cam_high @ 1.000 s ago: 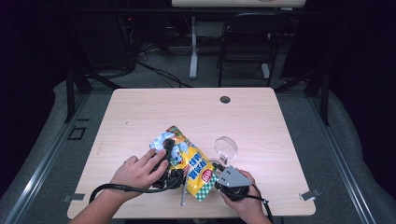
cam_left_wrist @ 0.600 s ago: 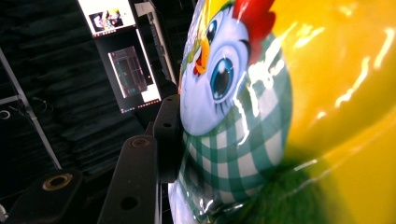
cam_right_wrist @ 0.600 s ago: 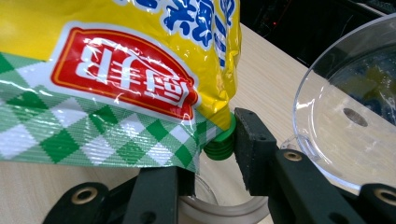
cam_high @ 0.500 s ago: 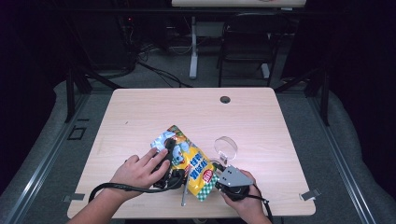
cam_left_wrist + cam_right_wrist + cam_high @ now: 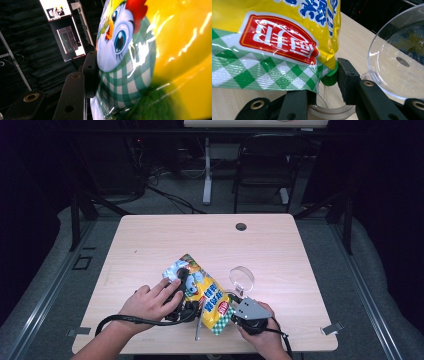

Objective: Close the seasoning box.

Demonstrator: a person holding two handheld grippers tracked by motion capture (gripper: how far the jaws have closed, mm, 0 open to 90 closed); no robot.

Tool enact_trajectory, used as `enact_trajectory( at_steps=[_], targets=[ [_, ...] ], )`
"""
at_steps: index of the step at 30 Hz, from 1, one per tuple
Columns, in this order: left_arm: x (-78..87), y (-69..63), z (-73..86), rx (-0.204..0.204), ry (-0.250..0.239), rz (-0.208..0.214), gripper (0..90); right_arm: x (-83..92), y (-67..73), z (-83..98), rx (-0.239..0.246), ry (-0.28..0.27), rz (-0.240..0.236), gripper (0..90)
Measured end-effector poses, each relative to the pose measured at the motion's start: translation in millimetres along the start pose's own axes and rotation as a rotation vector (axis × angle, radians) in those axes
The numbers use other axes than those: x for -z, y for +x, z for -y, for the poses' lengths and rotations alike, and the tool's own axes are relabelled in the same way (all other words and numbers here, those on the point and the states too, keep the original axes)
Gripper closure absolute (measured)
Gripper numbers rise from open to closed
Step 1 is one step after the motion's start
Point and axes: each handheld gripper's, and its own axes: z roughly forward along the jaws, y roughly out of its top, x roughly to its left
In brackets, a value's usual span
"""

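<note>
Both hands (image 5: 150, 302) low, fingers (image 5: 348, 80) on pouch (image 5: 202, 292)

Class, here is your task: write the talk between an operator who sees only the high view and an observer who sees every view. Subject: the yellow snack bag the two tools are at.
Operator: What is printed on the bag at its far end?
Observer: The left gripper view shows a cartoon chicken with a red comb and a green-checked scarf.
Operator: What is at the bag's near corner, by the right tool?
Observer: In the right gripper view, a green ridged cap sits under that corner, against one black jaw.
</note>
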Motion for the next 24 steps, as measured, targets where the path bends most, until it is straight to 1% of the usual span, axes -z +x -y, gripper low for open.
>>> enact_trajectory(
  at_steps=[4,10,11,12,13,16,19,20,21,23,24],
  targets=[
    [0.9,1.4,-0.2,-0.011,0.003,0.002,63.0,0.2,0.0,0.0,0.002,-0.002,-0.005,70.6],
    [1.3,1.7,-1.2,-0.015,0.007,0.005,63.0,-0.2,0.0,0.1,0.004,0.002,-0.006,70.6],
    [1.3,1.8,-1.4,-0.017,0.007,0.003,63.1,-0.2,-0.2,0.2,0.004,0.003,-0.006,70.6],
    [0.8,1.3,-1.4,-0.013,0.001,-0.007,63.1,-0.3,-0.2,0.3,0.004,0.003,-0.006,70.6],
    [1.0,2.0,-1.7,-0.012,0.003,0.006,63.1,-0.1,-0.5,0.3,0.004,0.005,-0.004,70.6],
    [1.4,3.1,-2.2,-0.025,0.006,0.003,63.1,0.2,-1.2,0.4,0.001,0.005,-0.008,70.6],
    [1.5,3.4,-2.5,-0.027,0.006,0.003,63.0,0.4,-1.3,0.5,-0.003,0.005,-0.01,70.6],
    [2.1,3.9,-2.7,-0.035,0.012,0.003,63.0,0.4,-1.4,0.5,-0.005,0.004,-0.011,70.6],
    [1.7,3.2,-2.5,-0.023,0.005,0.005,63.0,0.4,-1.5,0.5,-0.007,0.005,-0.013,70.6],
    [1.8,3.4,-2.7,-0.025,0.006,0.006,63.0,0.5,-1.5,0.4,-0.006,0.005,-0.013,70.6],
    [1.6,2.9,-2.7,-0.027,0.002,-0.009,63.0,0.5,-1.5,0.5,-0.007,0.005,-0.014,70.6]
  ],
)
